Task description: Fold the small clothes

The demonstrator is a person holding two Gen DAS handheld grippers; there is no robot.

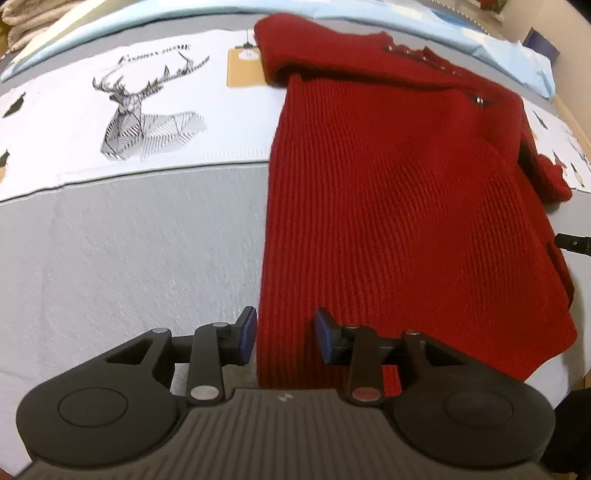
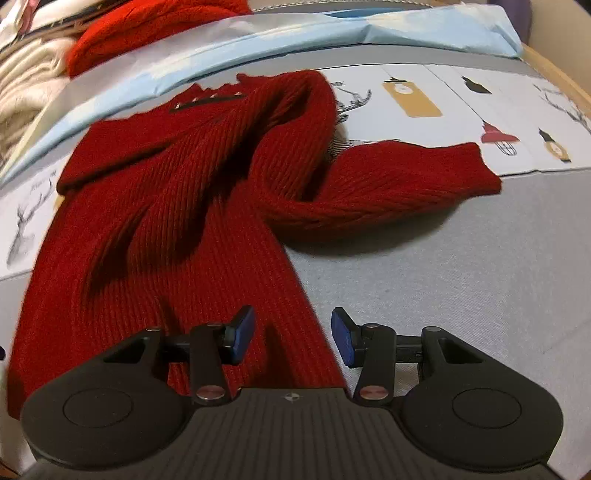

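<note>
A dark red ribbed knit sweater (image 1: pixel 399 206) lies flat on the grey bedcover (image 1: pixel 129 258), collar far from me. My left gripper (image 1: pixel 285 334) is open, its jaws straddling the sweater's near left edge at the hem. In the right wrist view the sweater (image 2: pixel 177 229) shows with its right sleeve (image 2: pixel 388 188) curled out to the right on the cover. My right gripper (image 2: pixel 293 334) is open, jaws straddling the sweater's near right edge at the hem. Whether the pads touch the cloth I cannot tell.
A white printed sheet with a deer drawing (image 1: pixel 144 114) lies beyond the grey cover. A light blue cloth (image 2: pixel 332 33) lies along the far side. More red (image 2: pixel 147 26) and cream (image 2: pixel 26 85) knitwear is piled at the far left.
</note>
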